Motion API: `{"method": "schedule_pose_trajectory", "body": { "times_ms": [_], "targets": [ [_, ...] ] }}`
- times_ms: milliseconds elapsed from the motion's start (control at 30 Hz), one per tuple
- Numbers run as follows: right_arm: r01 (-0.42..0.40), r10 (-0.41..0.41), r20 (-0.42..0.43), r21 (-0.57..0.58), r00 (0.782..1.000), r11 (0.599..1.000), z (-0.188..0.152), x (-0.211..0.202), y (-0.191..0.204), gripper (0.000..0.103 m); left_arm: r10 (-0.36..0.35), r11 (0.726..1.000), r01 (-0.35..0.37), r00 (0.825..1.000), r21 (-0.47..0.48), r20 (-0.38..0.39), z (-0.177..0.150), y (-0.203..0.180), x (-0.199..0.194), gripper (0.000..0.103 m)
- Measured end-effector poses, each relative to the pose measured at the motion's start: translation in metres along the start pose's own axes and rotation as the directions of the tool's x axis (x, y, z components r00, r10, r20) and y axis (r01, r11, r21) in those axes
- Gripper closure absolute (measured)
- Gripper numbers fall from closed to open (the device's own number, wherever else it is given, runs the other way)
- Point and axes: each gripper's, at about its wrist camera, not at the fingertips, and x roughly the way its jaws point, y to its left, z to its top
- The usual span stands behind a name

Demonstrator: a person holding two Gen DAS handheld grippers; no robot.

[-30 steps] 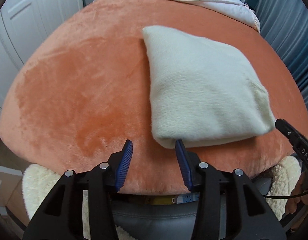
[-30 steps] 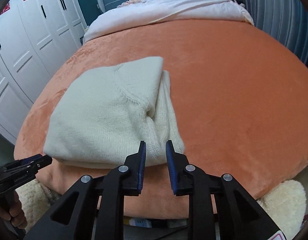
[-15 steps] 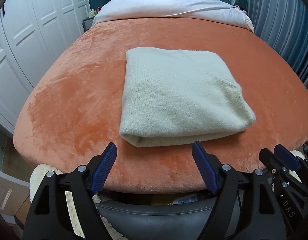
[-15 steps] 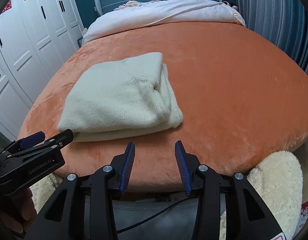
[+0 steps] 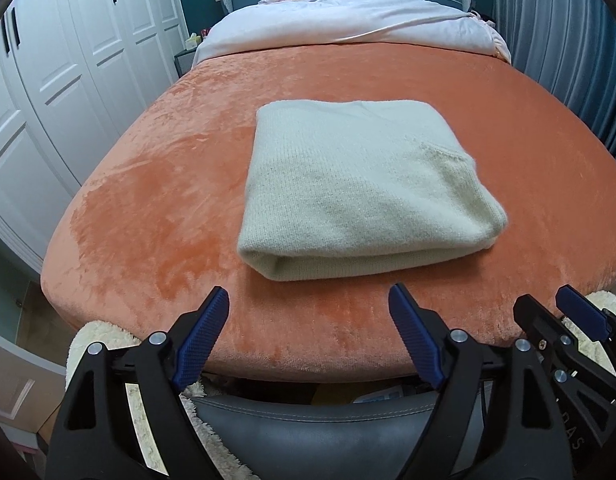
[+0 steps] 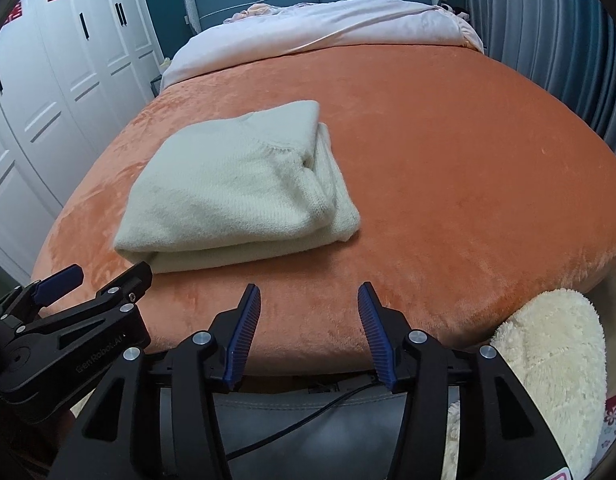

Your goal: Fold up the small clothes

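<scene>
The cream knitted sweater (image 5: 359,184) lies folded into a compact, thick rectangle in the middle of the left wrist frame, resting on the orange plush blanket (image 5: 156,208) that covers the bed. Its rounded fold edge faces the cameras. In the right wrist frame the sweater (image 6: 232,188) sits left of centre, and its right end shows stacked layers with a ribbed edge tucked in, slightly uneven but closed.

The left gripper (image 5: 308,336) is at the bottom of its frame, jaws wide apart and empty, short of the sweater's near edge. The right gripper (image 6: 308,328) is likewise at the bottom of its frame, jaws apart, holding nothing and clear of the cloth.

Judging by this, the folding of this garment looks finished: no sleeve or hem hangs loose. What may remain is a light tidy of the bulging right end; no other small garment to fold is in view.
</scene>
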Motion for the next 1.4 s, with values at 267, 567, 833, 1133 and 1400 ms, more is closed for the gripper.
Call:
{"method": "schedule_pose_trajectory", "body": {
  "times_ms": [267, 567, 833, 1133, 1400],
  "targets": [
    [0.006, -0.006, 0.005, -0.015, 1.000, 1.000, -0.002, -0.002, 0.002, 0.052, 0.034, 0.999, -0.035, 0.999, 0.023, 0.042, -0.005, -0.008, -0.008, 0.023],
    [0.018, -0.018, 0.012, -0.026, 1.000, 1.000, -0.003, -0.006, 0.007, 0.052, 0.039, 0.999, -0.038, 0.998, -0.013, 0.042, -0.006, -0.003, -0.010, 0.023],
    [0.032, -0.031, 0.011, -0.037, 0.999, 0.999, -0.003, -0.006, 0.009, 0.052, 0.050, 0.999, -0.049, 0.998, -0.010, 0.042, -0.008, -0.003, -0.010, 0.023],
    [0.037, -0.036, 0.009, -0.040, 0.999, 0.999, -0.003, -0.006, 0.011, 0.052, 0.047, 0.999, -0.047, 0.999, -0.016, 0.022, -0.007, 0.000, -0.007, 0.023],
    [0.039, -0.038, 0.005, -0.041, 0.999, 0.998, -0.004, -0.004, 0.013, 0.052, 0.032, 0.998, -0.032, 0.999, -0.046, -0.001, -0.008, 0.003, -0.003, 0.023]
  ]
}}
